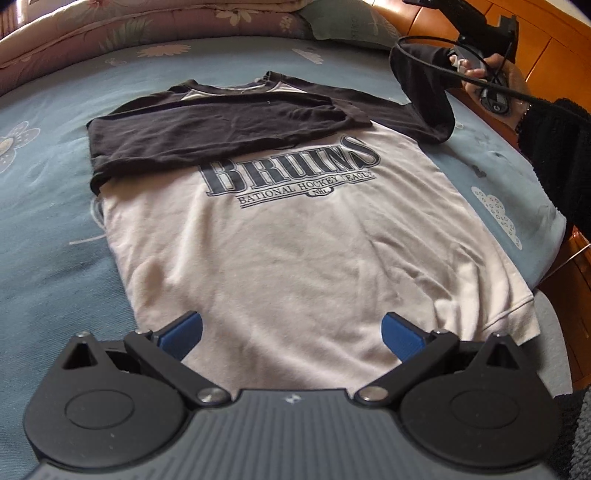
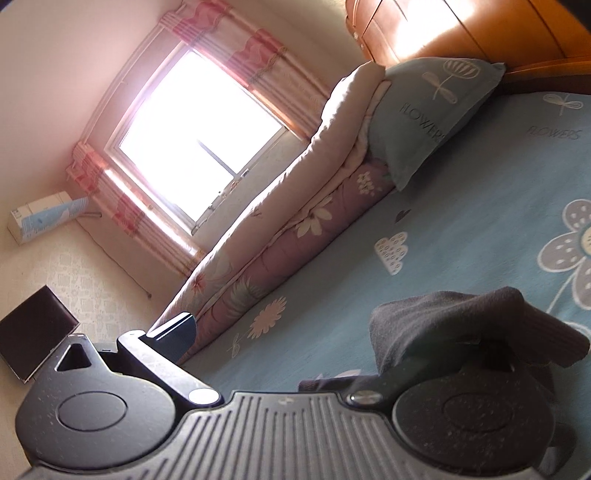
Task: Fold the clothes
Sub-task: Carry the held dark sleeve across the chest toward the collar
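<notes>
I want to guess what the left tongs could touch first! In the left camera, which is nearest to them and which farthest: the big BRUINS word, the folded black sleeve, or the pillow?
1. BRUINS word: nearest the left tongs, mid-shirt, straight ahead.
2. Black sleeve: just beyond, folded across the shirt's chest.
3. Pillow: farthest, at the bed's far end, slightly right.

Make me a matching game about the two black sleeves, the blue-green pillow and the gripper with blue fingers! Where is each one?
Things:
1 first black fabric sleeve
2 second black fabric sleeve
3 blue-green cloth pillow
4 left gripper

Places or states:
A open, above the white printed sweatshirt
B raised in the air
C lying flat across that sweatshirt
D beside the orange wooden furniture

Pairs: 1-C, 2-B, 3-D, 4-A
</notes>
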Tool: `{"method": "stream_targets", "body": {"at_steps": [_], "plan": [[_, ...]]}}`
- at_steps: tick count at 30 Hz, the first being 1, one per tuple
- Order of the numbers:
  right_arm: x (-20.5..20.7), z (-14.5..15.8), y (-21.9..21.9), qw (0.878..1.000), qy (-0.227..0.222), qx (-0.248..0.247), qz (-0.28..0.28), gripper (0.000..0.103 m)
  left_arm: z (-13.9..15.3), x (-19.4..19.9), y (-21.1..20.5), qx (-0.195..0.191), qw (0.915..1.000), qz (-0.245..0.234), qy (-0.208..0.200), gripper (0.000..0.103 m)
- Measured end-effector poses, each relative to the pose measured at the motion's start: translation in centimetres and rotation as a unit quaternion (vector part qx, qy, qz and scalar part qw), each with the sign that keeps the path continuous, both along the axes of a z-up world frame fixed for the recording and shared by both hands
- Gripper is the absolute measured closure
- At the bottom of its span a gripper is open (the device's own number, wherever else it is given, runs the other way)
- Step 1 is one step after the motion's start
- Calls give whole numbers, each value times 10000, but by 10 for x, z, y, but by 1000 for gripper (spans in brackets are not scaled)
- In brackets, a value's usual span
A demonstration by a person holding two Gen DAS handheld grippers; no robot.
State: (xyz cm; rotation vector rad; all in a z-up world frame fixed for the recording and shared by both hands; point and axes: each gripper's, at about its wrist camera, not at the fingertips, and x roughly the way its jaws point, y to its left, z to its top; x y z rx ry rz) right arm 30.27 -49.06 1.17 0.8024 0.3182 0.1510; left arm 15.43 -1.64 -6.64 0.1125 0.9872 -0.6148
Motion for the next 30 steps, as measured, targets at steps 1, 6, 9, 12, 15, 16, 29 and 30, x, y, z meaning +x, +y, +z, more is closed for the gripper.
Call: {"method": "stream_targets", "body": {"at_steps": [1, 6, 9, 12, 15, 16, 29, 30], "plan": [[4, 0, 7, 10000, 13, -11, 13, 0, 1, 0, 5, -56, 10000, 0, 3, 1], [24, -1, 39, 9999, 98, -23, 116, 0, 4, -2, 24, -349, 9994, -26, 41, 1], [36, -6, 56, 9996, 169, 4, 213, 0, 1, 0, 29, -465, 9989, 11, 114, 1], [48, -9, 73, 9993, 221, 23, 303, 0, -2, -2, 30, -432, 9989, 29, 158, 1], [55, -9, 91, 9991, 203, -12, 368, 0, -3, -3, 29, -411, 9989, -60, 209, 1], [57, -8, 98, 9991, 186, -32, 391, 0, -3, -4, 29, -396, 9989, -95, 222, 1], [81, -16, 182, 9926, 304, -709, 941, 0, -8, -5, 31, -321, 9986, -87, 401, 1], [81, -18, 186, 9920, 330, -748, 963, 0, -9, -5, 31, -320, 9986, -84, 422, 1]]}}
